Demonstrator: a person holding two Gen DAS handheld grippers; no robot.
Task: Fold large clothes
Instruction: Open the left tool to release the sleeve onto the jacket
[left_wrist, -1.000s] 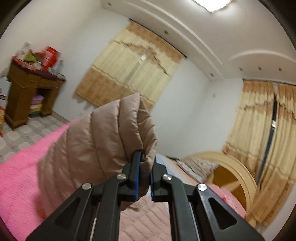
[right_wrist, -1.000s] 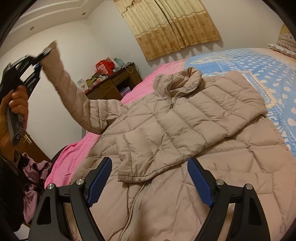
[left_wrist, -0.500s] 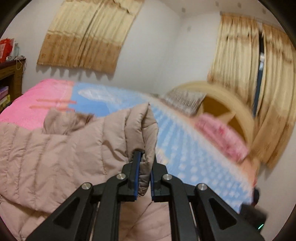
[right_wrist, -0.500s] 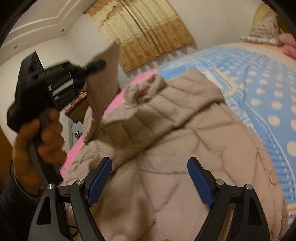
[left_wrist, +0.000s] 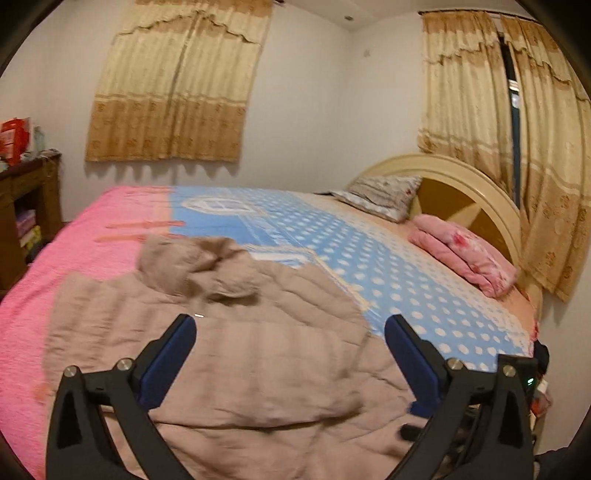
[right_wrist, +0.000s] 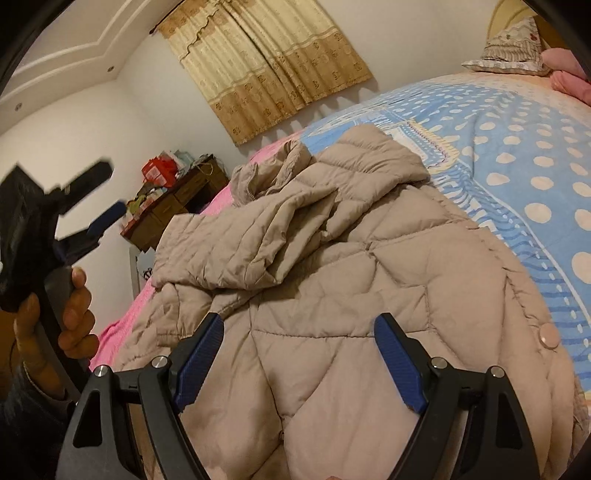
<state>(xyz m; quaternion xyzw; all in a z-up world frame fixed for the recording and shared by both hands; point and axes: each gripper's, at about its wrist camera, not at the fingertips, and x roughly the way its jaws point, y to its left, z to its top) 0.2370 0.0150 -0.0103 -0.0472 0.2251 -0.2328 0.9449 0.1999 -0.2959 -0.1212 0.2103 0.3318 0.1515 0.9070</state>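
Observation:
A beige quilted puffer jacket (left_wrist: 240, 350) (right_wrist: 332, 258) lies spread on the bed. Its sleeve (right_wrist: 240, 243) rests folded across the chest, below the rumpled collar (right_wrist: 269, 173). My left gripper (left_wrist: 290, 321) hovers over the jacket with its jaws opening wide and nothing between them. In the right wrist view that left gripper (right_wrist: 110, 188) shows blurred at the left, held by a hand (right_wrist: 74, 314), clear of the cloth. My right gripper (right_wrist: 299, 317) stands open above the jacket's lower front and holds nothing.
The bed (left_wrist: 369, 258) has a blue dotted and pink cover. A pillow (left_wrist: 380, 195) and a folded pink blanket (left_wrist: 465, 258) lie by the headboard (left_wrist: 461, 177). A wooden desk (right_wrist: 173, 203) with clutter stands by the far wall, beyond the bed's left side.
My left gripper let go of the sleeve and its jaws spread wide. The sleeve dropped from the air onto the jacket's chest. The left hand came down and over the bed.

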